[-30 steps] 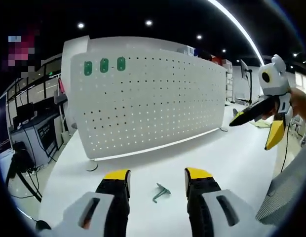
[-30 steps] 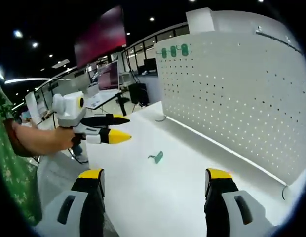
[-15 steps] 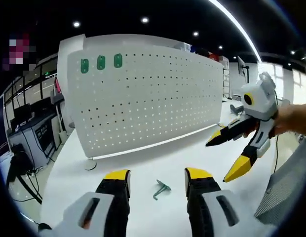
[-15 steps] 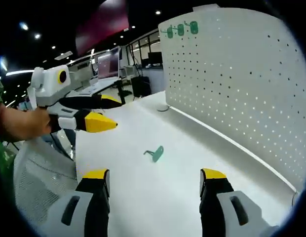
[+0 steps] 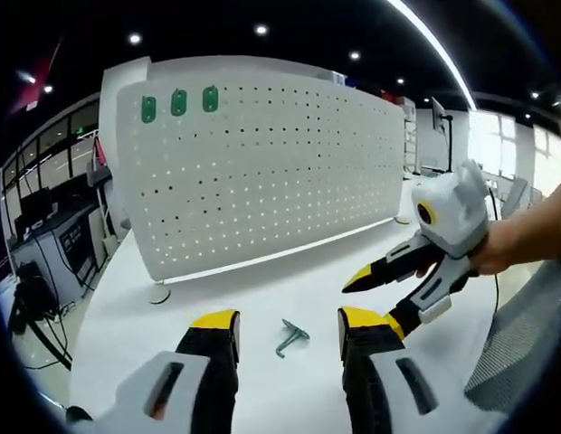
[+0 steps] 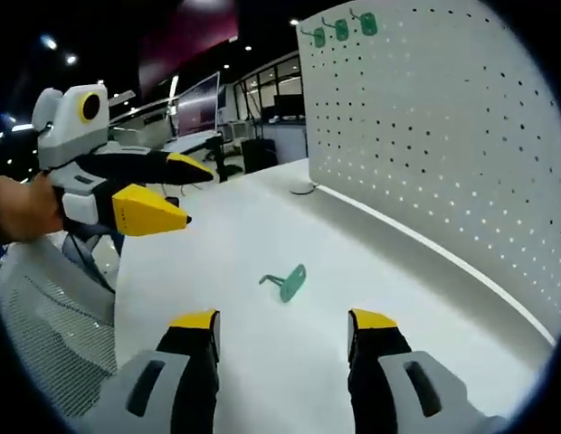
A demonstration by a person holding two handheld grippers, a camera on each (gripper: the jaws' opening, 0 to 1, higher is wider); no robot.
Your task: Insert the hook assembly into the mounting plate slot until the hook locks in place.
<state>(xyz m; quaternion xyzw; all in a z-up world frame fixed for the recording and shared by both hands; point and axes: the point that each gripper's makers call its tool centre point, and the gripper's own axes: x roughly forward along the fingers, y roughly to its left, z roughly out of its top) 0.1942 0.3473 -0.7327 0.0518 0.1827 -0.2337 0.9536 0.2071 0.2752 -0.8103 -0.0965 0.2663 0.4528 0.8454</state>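
Observation:
A small green hook [image 5: 291, 336] lies on the white table, just ahead of my open left gripper [image 5: 288, 325]. In the right gripper view the same green hook [image 6: 284, 283] lies ahead of my open right gripper [image 6: 284, 324], with nothing between the fingers. The white pegboard mounting plate [image 5: 262, 163] stands upright at the back, with three green hooks [image 5: 178, 102] hung in its top left corner. In the right gripper view the pegboard [image 6: 443, 154] fills the right side. The right gripper [image 5: 416, 262] enters the left gripper view from the right, close to the hook.
The white table [image 5: 217, 298] stretches under both grippers. The pegboard's round foot [image 5: 158, 294] stands at its left end. A person's hand [image 5: 525, 244] holds the right gripper. A mesh chair back [image 6: 45, 334] sits at left. Desks with monitors [image 6: 194, 108] stand behind.
The right gripper has come down and in toward the hook on the table, its jaws narrowing somewhat. The left gripper has barely moved. The hook lies where it was.

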